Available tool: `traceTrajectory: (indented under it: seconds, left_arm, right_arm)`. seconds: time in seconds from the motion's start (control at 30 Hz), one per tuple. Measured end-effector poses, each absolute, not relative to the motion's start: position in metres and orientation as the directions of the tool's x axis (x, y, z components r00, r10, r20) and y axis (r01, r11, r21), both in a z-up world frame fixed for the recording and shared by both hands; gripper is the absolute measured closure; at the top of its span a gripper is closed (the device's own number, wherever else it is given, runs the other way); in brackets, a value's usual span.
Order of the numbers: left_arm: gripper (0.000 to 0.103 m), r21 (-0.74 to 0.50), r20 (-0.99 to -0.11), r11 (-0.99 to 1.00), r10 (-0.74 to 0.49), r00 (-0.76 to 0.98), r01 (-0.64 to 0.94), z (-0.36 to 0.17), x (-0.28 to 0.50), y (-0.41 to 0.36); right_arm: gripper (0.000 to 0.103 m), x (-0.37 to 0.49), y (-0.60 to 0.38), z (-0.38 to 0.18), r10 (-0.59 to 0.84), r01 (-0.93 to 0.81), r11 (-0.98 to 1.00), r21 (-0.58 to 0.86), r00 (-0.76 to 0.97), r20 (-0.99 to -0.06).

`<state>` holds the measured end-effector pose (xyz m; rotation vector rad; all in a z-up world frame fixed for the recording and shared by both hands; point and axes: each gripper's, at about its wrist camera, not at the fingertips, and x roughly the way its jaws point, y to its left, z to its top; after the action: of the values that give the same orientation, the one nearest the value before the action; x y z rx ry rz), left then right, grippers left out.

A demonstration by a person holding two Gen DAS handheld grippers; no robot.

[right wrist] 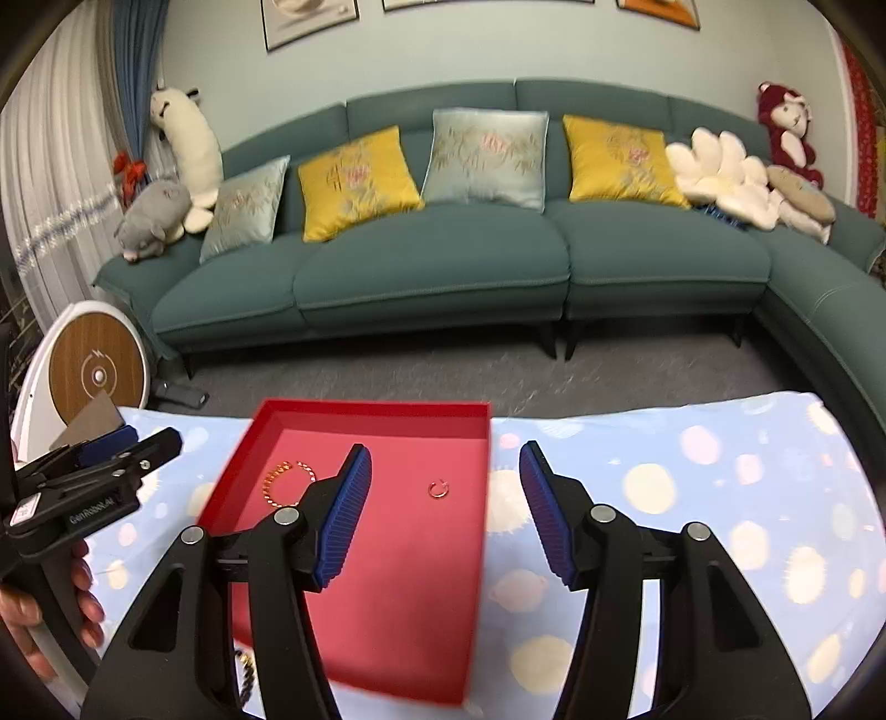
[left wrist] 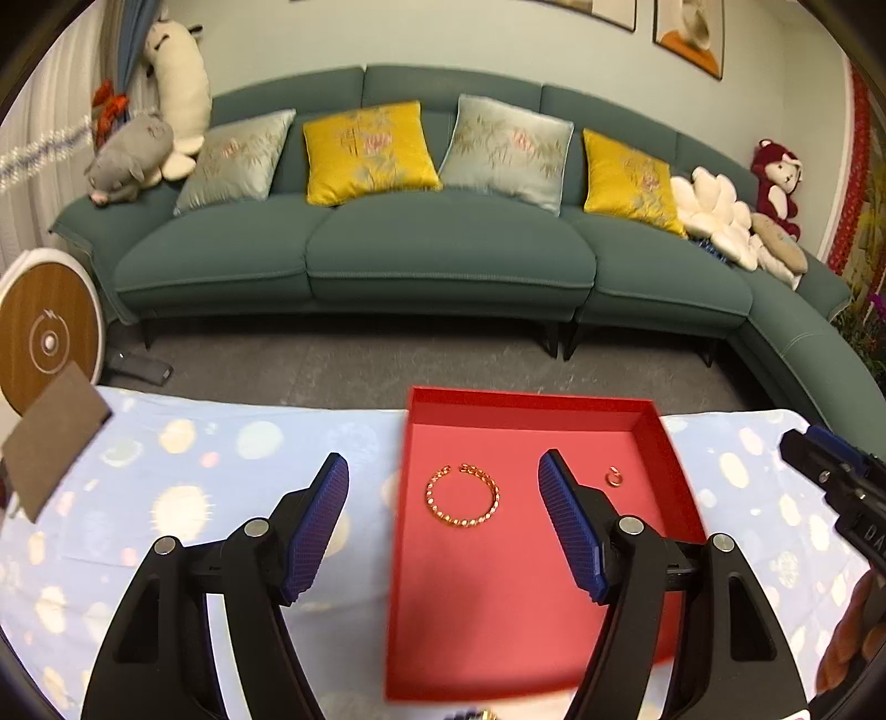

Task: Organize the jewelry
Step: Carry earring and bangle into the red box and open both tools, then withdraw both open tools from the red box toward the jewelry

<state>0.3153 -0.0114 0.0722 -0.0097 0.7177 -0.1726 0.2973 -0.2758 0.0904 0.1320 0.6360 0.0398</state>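
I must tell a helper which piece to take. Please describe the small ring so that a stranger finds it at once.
Find the red tray on the table with the pale blue spotted cloth. Two gold pieces lie on its floor, apart from each other. The small ring is the tiny open loop nearer the tray's right wall, much smaller than the beaded bracelet.

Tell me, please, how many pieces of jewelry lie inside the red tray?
2: a gold bracelet left of centre and a small ring nearer the red tray's right wall. More may be hidden.

We saw a teal sofa with yellow cushions, a grey plush toy at its end, and framed pictures above.
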Motion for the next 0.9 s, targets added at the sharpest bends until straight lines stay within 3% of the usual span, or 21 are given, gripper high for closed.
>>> traceTrajectory:
  seconds: [0.17,0.33,0.5,0.7,0.9]
  left_arm:
    - [0.027,-0.078,-0.626,0.985,-0.168,0.761,0.153,0.108,0.244,0.011]
    - [0.024,-0.058,-0.621,0.988,-0.149,0.769,0.145,0.105,0.176,0.024]
    - [0.023,-0.064,-0.667,0.994,-0.111,0.737,0.092,0.071,0.128,0.035]
    - [0.023,-0.166,-0.753,0.986,-0.142,0.643,0.023,0.016,0.103,0.049]
    - [0.023,-0.081,-0.756,0.997,-0.061,0.652,-0.001,-0.021,0.101,0.048]
  right_arm:
    - [0.041,0.216,-0.287,0.134,0.074,-0.001,0.990,0.142,0.859,-0.507]
    - [0.039,0.138,-0.288,0.129,0.030,0.023,0.995,0.100,0.870,-0.493]
    - [0.039,0.086,-0.285,0.096,0.016,0.033,0.996,0.079,0.835,-0.549]
    - [0.039,0.061,-0.275,0.045,0.048,0.045,0.990,0.130,0.771,-0.635]
    - [0.042,0.073,-0.253,0.002,0.053,0.060,0.988,0.140,0.722,-0.689]
